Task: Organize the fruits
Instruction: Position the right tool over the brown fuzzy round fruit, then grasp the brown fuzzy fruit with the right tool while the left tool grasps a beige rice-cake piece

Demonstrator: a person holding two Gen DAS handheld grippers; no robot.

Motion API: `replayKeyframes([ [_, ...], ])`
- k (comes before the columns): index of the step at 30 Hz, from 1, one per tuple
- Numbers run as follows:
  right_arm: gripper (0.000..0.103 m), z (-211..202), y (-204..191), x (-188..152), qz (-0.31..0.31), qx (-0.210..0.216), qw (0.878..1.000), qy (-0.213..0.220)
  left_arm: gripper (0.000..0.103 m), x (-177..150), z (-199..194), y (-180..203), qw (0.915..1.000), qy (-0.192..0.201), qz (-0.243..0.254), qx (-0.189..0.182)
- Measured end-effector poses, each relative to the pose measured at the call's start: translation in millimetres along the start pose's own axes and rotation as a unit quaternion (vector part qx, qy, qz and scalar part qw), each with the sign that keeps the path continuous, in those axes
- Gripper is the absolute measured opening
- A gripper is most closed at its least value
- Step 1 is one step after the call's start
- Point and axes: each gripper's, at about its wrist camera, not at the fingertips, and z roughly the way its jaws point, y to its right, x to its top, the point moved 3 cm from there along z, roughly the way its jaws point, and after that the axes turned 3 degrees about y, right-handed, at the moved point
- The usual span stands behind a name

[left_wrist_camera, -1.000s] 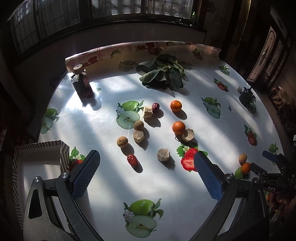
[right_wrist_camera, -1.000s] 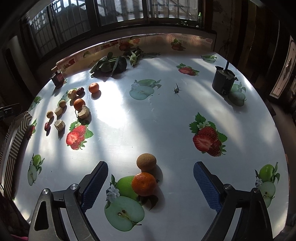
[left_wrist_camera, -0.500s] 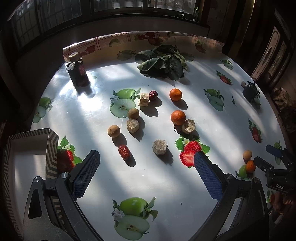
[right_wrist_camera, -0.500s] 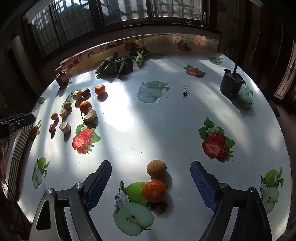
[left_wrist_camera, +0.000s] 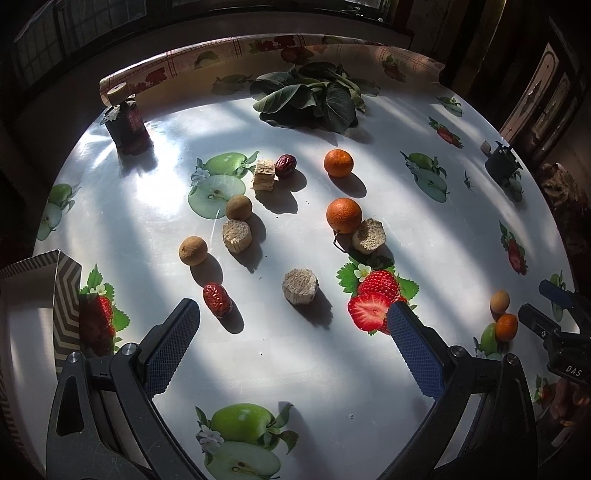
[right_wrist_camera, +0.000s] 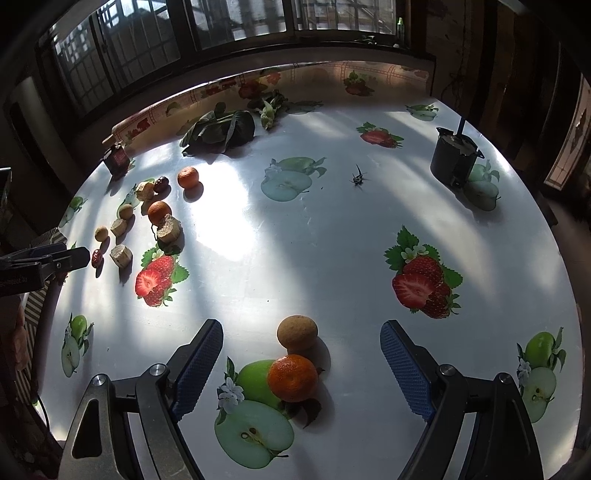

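The desk (left_wrist_camera: 295,369) was round and covered with a glossy white cloth printed with green apples and strawberries. Sunlight fell on it in bright stripes. Behind it stood dark windows (right_wrist_camera: 240,22) with grilles, and the room around was dim.

On the left part of the desk lay a group of fruits. I counted two oranges (left_wrist_camera: 338,163) in this group, two round brown fruits (left_wrist_camera: 192,250), two red dates (left_wrist_camera: 217,300) and four pale cut pieces (left_wrist_camera: 300,286). One orange (left_wrist_camera: 344,215) touched a pale piece. Well apart from them, near the right hand-held gripper (right_wrist_camera: 301,349), were a third orange (right_wrist_camera: 292,377) and a third brown fruit (right_wrist_camera: 297,332), just beside each other. A bunch of dark green leaves (left_wrist_camera: 314,98) lay at the far edge, a small dark bottle (left_wrist_camera: 125,122) with a cork stood at the far left, and a black cup (right_wrist_camera: 455,158) stood at the far right. A striped box (left_wrist_camera: 66,295) was at the left edge of the desk.

The left hand-held gripper (left_wrist_camera: 293,317) hung above the desk with its jaws wide apart and nothing between them; the nearer red date lay just beside its left finger. The right hand-held gripper was also wide apart and held nothing, with the orange and brown fruit lying between its fingers on the desk.
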Motion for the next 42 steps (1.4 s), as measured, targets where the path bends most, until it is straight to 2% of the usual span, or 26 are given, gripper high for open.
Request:
replayKeyframes([
  [13, 0.087, 4, 5, 7, 0.001, -0.004, 1.0, -0.003, 0.102, 3, 19, 3, 0.9998, -0.021, -0.003, -0.003],
  [20, 0.087, 7, 7, 11, 0.012, 0.002, 1.0, -0.004, 0.102, 4, 24, 0, 0.9997, -0.023, 0.002, 0.009],
  [28, 0.087, 14, -1, 9, -0.002, 0.002, 1.0, -0.016, 0.102, 6, 29, -4, 0.9995, -0.027, 0.005, 0.013],
  [32, 0.072, 18, -3, 6, -0.008, 0.013, 0.999, -0.032, 0.102, 5, 33, -2, 0.9993, -0.031, 0.015, 0.01],
  [36, 0.069, 24, -1, 1, -0.005, 0.016, 0.999, -0.044, 0.102, 4, 33, -1, 0.9993, -0.033, 0.019, 0.006],
  [40, 0.055, 29, 3, 1, 0.008, 0.019, 0.998, -0.056, 0.102, 2, 37, 3, 0.999, -0.039, 0.023, 0.0],
  [42, 0.054, 34, 4, 0, 0.01, 0.018, 0.998, -0.064, 0.102, 2, 38, 5, 0.9988, -0.039, 0.028, -0.002],
])
